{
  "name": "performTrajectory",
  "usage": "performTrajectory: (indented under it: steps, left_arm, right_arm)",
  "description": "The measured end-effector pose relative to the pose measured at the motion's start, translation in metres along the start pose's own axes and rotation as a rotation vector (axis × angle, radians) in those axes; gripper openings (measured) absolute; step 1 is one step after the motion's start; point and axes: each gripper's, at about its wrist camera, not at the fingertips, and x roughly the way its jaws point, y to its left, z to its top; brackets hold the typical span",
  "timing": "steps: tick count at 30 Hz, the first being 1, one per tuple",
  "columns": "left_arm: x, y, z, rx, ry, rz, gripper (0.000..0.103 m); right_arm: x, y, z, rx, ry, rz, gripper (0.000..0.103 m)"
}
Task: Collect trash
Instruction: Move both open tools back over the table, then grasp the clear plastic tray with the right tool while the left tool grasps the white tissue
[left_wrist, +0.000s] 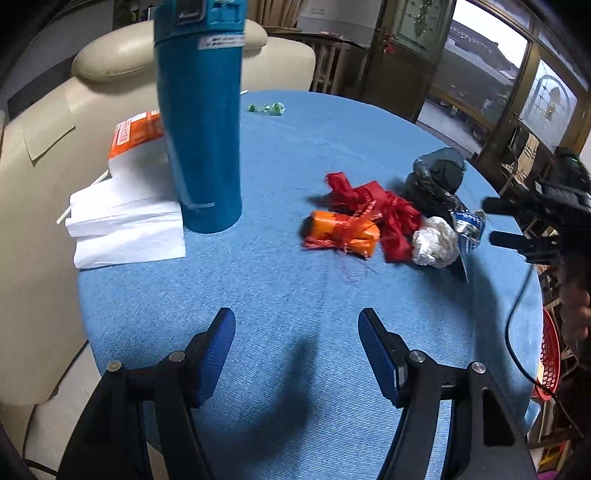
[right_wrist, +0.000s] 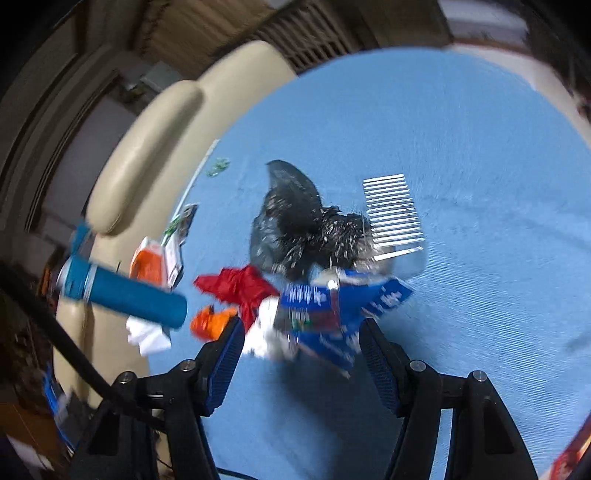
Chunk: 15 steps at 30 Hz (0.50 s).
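A pile of trash lies on the blue table (left_wrist: 280, 288): an orange packet (left_wrist: 340, 230), a red ribbon (left_wrist: 373, 206), a crumpled white paper ball (left_wrist: 434, 240), a blue wrapper (left_wrist: 469, 223) and a black plastic bag (left_wrist: 437, 177). My left gripper (left_wrist: 297, 328) is open and empty, short of the pile. My right gripper (right_wrist: 301, 338) is open, its jaws on either side of the blue wrapper (right_wrist: 332, 314) and white paper (right_wrist: 266, 332), with the black bag (right_wrist: 295, 221) and red ribbon (right_wrist: 240, 286) beyond. The right gripper also shows in the left wrist view (left_wrist: 495, 225) at the pile's right edge.
A tall blue tumbler (left_wrist: 199, 122) stands beside white napkins (left_wrist: 122, 221) and an orange-white box (left_wrist: 138, 134) at the table's left. A green candy wrapper (left_wrist: 267, 108) lies at the far edge. A cream sofa (left_wrist: 44, 177) is on the left, a red basket (left_wrist: 550, 362) at the right.
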Motion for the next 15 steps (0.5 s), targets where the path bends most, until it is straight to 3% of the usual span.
performTrajectory:
  steps: [4, 8, 9, 10, 15]
  left_arm:
    - [-0.001, 0.003, 0.002, -0.005, -0.007, -0.006, 0.07]
    - [-0.004, 0.001, 0.004, -0.001, -0.015, -0.015, 0.07]
    - [-0.005, -0.001, 0.004, 0.002, -0.017, -0.017, 0.07]
    - [-0.006, -0.002, 0.004, 0.004, -0.018, -0.021, 0.07]
    - [-0.005, -0.02, 0.011, 0.032, -0.011, -0.059, 0.07]
  right_arm:
    - [0.029, -0.006, 0.017, 0.134, 0.039, -0.034, 0.069]
    - [0.049, -0.008, 0.018, 0.147, 0.05, -0.137, 0.066]
    - [0.05, -0.005, 0.015, 0.116, 0.042, -0.155, 0.047]
    - [0.051, -0.003, 0.013, 0.088, 0.049, -0.161, 0.039]
    - [0.039, 0.001, -0.005, -0.013, 0.054, -0.177, 0.025]
